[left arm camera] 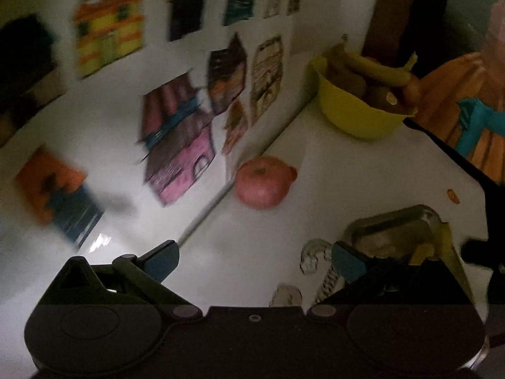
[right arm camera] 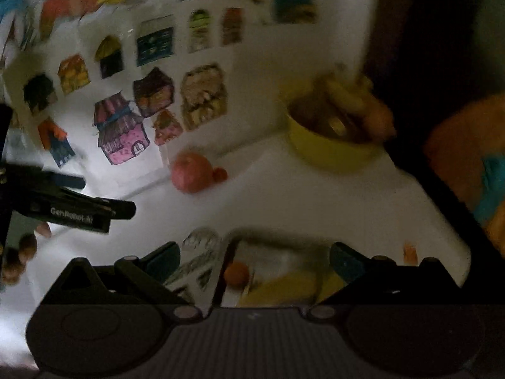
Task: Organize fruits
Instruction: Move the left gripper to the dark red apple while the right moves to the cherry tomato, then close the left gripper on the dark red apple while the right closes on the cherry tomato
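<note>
Two tools hang over the white worktop [left arm camera: 331, 170], both with fingers spread wide and nothing between them. The left tool [left arm camera: 255, 257] has bare white surface ahead of it, with a clear glass tray [left arm camera: 401, 230] just beside its right finger, near the worktop's dark right edge. The right tool [right arm camera: 255, 259] hovers right above that tray; its view shows a small orange fruit [right arm camera: 236, 273] and a yellow fruit [right arm camera: 284, 284] lying in the tray, both blurred. In the right wrist view the left tool also appears from the side, at the left, apart from the tray.

Further out, a round pink-red apple [left arm camera: 262, 181] sits on the worktop close to the wall, with open surface between it and both tools. A small red-orange fruit [right arm camera: 220, 174] touches its far side. Beyond, at the back right corner, a yellow plastic bowl [left arm camera: 353, 110] holds yellow bananas [left arm camera: 375, 68] and brownish fruits that cannot be told apart. Coloured drawings of houses [left arm camera: 180, 139] cover the white wall along the worktop's left edge. Only the left wrist view shows orange fabric with a teal band [left arm camera: 473, 117] past the right edge sharply.
</note>
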A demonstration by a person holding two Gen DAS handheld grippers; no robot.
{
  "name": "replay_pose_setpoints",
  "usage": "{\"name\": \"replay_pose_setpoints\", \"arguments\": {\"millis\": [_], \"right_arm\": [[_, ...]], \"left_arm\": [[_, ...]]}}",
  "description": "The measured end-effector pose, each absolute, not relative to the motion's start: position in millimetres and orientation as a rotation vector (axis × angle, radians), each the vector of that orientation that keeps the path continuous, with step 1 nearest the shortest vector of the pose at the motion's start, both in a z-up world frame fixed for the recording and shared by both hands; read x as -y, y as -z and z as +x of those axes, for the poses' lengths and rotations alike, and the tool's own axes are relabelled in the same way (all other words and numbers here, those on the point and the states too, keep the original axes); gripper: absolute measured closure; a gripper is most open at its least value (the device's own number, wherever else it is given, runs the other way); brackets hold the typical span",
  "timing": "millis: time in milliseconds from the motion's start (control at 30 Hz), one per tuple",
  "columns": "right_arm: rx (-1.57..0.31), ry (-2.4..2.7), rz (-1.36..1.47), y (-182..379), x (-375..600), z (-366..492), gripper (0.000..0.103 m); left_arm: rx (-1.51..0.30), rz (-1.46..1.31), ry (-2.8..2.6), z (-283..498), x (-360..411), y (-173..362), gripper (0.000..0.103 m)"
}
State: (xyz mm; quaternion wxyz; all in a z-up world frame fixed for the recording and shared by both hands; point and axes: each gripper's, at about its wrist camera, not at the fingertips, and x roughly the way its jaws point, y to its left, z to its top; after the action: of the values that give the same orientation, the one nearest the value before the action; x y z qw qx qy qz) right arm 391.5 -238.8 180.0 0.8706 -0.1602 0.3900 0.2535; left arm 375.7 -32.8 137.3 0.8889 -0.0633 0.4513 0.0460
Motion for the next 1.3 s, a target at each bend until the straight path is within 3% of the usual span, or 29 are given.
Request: {"name": "replay_pose_setpoints", "arguments": {"millis": [267,633,867,967,1033,1300], "right_arm": [[-0.631,-0.694,-0.669,-128.0,188.9,436.3,0.002],[-0.66,-0.816,-0.776,-69.4,167.5,503.2,0.018],[-0.666,-0.954,-0.787,-57.3,150.0,518.3,0.021],[-0.656,-0.992,-0.817,-52.9,140.7,520.3,0.028],[-0.655,-1.004,-0.833,-50.1,135.3,522.4,0.039],[-0.654,-1.065,-0.866,-39.4,122.0,526.4,0.049]], "left_arm": [[-0.923,-0.16,-0.022,413.9,35.0,-101.6,0.001],[-0.896,-0.306,-0.148,450.1,33.2,-73.3,0.001],[-0.893,-0.354,-0.209,469.7,35.8,-61.1,0.005],[-0.897,-0.38,-0.242,479.3,33.6,-56.7,0.008],[-0.901,-0.393,-0.258,483.7,31.2,-54.0,0.011],[-0.916,-0.44,-0.268,506.1,29.0,-46.4,0.02]]}}
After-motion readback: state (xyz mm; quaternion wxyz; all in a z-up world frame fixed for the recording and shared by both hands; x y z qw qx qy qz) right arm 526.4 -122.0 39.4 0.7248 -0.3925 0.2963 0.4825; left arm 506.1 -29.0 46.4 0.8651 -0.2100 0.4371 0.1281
